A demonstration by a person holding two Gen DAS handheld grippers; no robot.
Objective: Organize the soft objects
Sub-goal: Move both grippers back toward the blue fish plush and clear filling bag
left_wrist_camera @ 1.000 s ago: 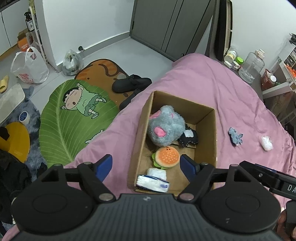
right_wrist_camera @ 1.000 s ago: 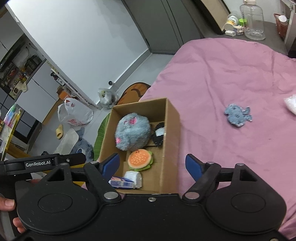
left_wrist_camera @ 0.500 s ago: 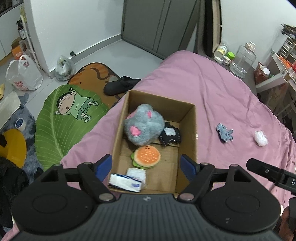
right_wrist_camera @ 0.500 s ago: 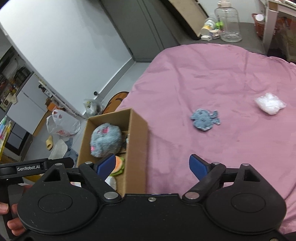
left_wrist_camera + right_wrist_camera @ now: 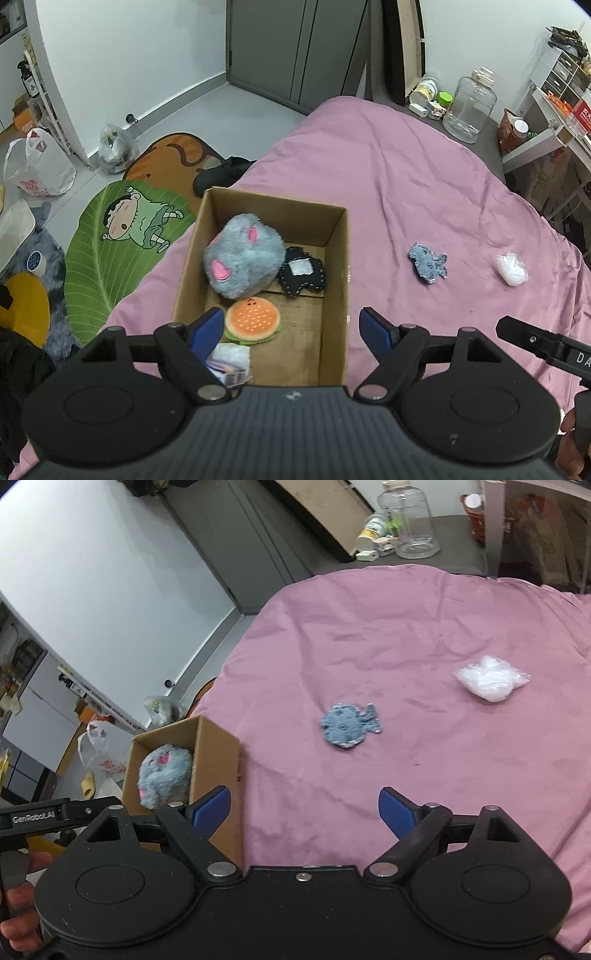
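A cardboard box [image 5: 336,266] [image 5: 218,753] sits on the pink bed cover [image 5: 406,192] [image 5: 369,635]. Inside lie a grey furry plush [image 5: 242,266] [image 5: 164,775], a black patch toy [image 5: 301,275], a burger plush [image 5: 253,321] and a white packet [image 5: 231,363]. A small blue-grey plush [image 5: 428,262] [image 5: 349,725] and a white fluffy bundle [image 5: 511,269] [image 5: 489,677] lie loose on the cover. My left gripper [image 5: 291,328] hangs open over the box's near end, empty. My right gripper [image 5: 304,806] is open and empty above the cover, with the blue-grey plush ahead of it.
Beyond the bed's left edge lie a green cartoon mat [image 5: 122,240], an orange mat [image 5: 173,155], black slippers [image 5: 221,173] and plastic bags [image 5: 37,170]. A clear jar [image 5: 469,107] [image 5: 410,520] and small containers stand past the bed's far end, with shelves [image 5: 554,92] at right.
Both views have swung to the right across the bed. The box has slid toward the left of each view, and the blue-grey plush and white bundle now sit nearer the middle. The right jaws stand wider.
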